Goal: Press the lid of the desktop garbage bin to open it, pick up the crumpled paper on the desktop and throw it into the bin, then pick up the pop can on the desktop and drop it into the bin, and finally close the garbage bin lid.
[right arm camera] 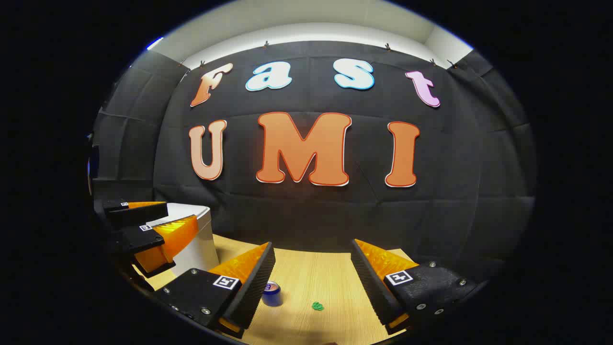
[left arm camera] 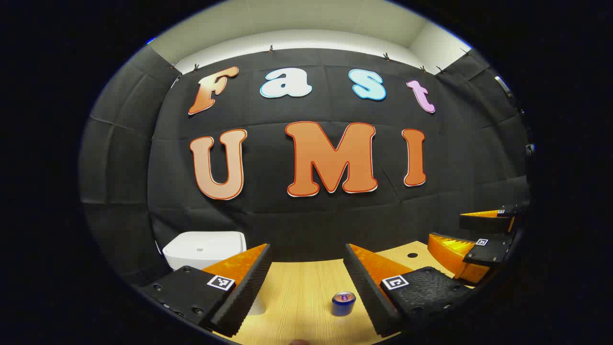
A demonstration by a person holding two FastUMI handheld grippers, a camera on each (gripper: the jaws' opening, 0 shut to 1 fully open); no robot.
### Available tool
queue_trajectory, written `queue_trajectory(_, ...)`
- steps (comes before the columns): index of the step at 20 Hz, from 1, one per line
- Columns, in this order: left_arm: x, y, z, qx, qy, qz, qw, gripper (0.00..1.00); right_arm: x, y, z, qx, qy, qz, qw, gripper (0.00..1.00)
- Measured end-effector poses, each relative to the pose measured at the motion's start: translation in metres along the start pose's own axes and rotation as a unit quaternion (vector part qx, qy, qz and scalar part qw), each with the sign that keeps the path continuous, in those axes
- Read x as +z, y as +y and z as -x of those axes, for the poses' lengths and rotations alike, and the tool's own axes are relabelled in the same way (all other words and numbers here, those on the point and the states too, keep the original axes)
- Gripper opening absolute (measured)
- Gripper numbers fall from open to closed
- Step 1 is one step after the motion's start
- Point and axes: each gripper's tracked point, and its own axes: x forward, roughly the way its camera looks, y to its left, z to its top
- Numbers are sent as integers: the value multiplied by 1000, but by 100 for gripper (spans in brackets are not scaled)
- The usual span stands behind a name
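Hovering spread and empty, the left gripper (left arm camera: 306,282) and right gripper (right arm camera: 311,280) hang above the bench (right arm camera: 306,273). The pop can (left arm camera: 343,304) stands between the left fingers; the crumpled paper (right arm camera: 317,305) lies beside it. The bin (left arm camera: 203,249), lid shut, risks sliding if pressed off-centre. Its front is hidden.

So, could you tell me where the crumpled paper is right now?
In the right gripper view, the crumpled paper lies on the wooden desktop, just right of the pop can, apart from it.
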Motion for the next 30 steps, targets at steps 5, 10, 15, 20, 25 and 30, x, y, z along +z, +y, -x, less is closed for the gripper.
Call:
queue_trajectory(5, 0, 3, 2, 3, -2, -5, 1000, 95, -2, 6, 3, 5, 3, 5, 1000, 95)
queue_trajectory(10, -3, 1, 2, -4, 6, -10, 1000, 95, -13, 14, 3, 18, 24, 5, 1000, 95)
queue_trajectory(15, -4, 4, 7, -2, 6, -13, 1000, 95, -9, 18, 4, 21, 18, 7, 1000, 95)
queue_trajectory(20, -3, 4, 6, 1, 3, -11, 1000, 95, -11, 17, 3, 21, 21, 4, 1000, 95)
queue_trajectory(25, -4, 4, 4, 3, 1, -13, 1000, 95, -9, 15, 1, 18, 19, 3, 1000, 95)
queue_trajectory(30, -2, 4, 3, 0, 0, -11, 1000, 95, -9, 13, 0, 17, 20, 5, 1000, 95)
